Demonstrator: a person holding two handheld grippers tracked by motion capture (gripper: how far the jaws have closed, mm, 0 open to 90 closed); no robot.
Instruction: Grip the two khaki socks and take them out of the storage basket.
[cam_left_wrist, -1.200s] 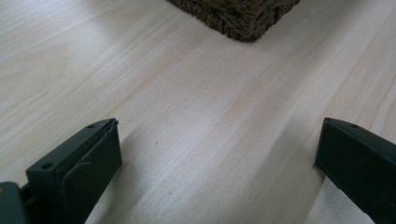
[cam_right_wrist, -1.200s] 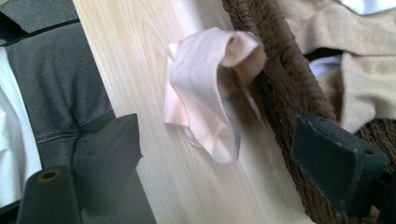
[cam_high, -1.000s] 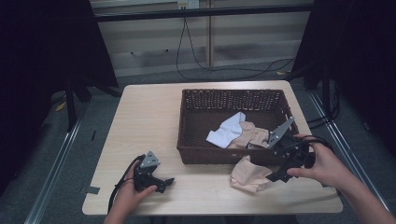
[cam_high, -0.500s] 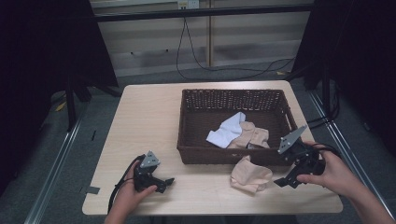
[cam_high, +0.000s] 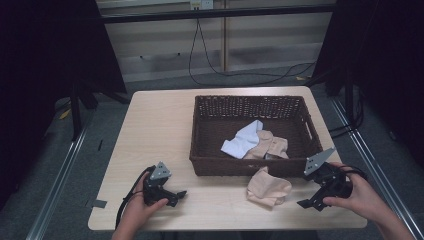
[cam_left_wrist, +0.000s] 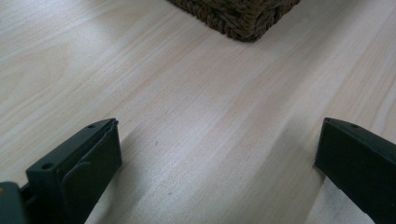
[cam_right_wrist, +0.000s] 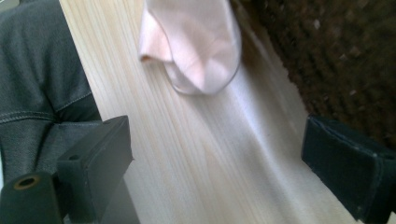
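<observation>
Table (cam_high: 165, 125) held a basket (cam_high: 202, 130) at 1 o'clock, cloths inside. Peach sock (cam_high: 268, 186) lay at 5 o'clock, touching the basket's front wall. Right gripper (cam_high: 309, 204) sat just beside the sock at 3 o'clock (jaws wide, empty). Left gripper (cam_high: 179, 195) rested at 7 o'clock, jaws wide.

High view dim, dark edges; table (cam_high: 160, 130) evenly lit. Gripper views brighter, soft shadows; right one blurred.
</observation>
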